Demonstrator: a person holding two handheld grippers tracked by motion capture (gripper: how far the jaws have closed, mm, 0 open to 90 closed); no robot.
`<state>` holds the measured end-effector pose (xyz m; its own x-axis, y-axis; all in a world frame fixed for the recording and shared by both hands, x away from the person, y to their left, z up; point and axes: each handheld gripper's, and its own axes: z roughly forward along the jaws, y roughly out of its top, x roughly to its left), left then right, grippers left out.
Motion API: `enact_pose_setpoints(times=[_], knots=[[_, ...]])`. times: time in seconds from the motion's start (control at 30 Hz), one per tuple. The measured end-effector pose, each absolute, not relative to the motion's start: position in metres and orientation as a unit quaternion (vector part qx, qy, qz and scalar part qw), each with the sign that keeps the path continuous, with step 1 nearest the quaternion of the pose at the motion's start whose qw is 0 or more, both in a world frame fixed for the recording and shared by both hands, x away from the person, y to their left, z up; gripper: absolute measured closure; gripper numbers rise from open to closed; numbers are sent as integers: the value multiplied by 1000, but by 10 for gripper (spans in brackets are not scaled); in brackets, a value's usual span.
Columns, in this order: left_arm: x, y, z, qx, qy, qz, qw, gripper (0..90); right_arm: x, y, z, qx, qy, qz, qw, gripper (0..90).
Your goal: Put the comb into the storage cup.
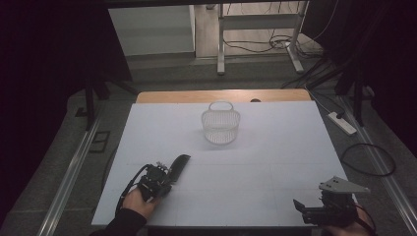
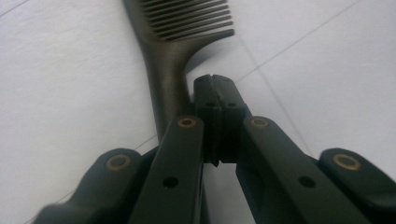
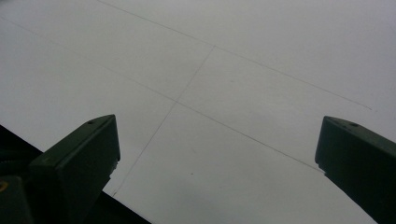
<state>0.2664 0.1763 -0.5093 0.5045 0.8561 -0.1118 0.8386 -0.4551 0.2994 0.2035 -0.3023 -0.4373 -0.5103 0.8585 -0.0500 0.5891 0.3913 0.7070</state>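
Dark comb (image 1: pixel 178 166) beside the closed left hand-held gripper (image 1: pixel 160 178), basket (image 1: pixel 221 126) waiting farther up the white worktop (image 1: pixel 265 162).

Black jaws of the left hand-held gripper (image 2: pixel 215 93) stand pressed together with nothing between them, and in the left gripper view the comb (image 2: pixel 170 70) handle runs just beside them, on their left, touching or nearly so; its teeth point away toward the basket's side. To do the pickup well, I judge the jaws should open first, shift sideways until the handle sits between them, then close on the narrow neck below the teeth (a grip at the very end could let it swing). The comb lies flat near the worktop's front left, well apart from the basket. The right hand-held gripper (image 1: pixel 314 210) rests at the front right corner, jaws spread wide over bare worktop (image 3: pixel 261 70).
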Motion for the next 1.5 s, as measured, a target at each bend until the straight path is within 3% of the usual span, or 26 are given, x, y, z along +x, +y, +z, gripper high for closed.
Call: enact_pose_setpoints(times=[0.17,0.43,0.57,0.77,1.03,1.13,1.23,1.5], knots=[[267,180,-508,849,503,29,160,893,204,-302,-437,448,807,322,210,4],[262,184,-493,845,488,19,218,890,204,-302,-437,450,807,322,209,4],[259,190,-482,840,487,29,236,834,204,-302,-437,450,807,320,209,4],[256,196,-475,838,490,44,236,638,204,-302,-437,451,807,320,208,3],[256,211,-470,825,510,68,235,186,204,-302,-437,451,806,320,208,3],[257,216,-471,822,516,65,234,74,204,-302,-437,451,806,320,208,3],[258,220,-472,820,518,53,237,0,204,-302,-437,451,806,321,208,3],[261,220,-475,828,510,45,229,0,204,-302,-437,452,806,320,208,3]])
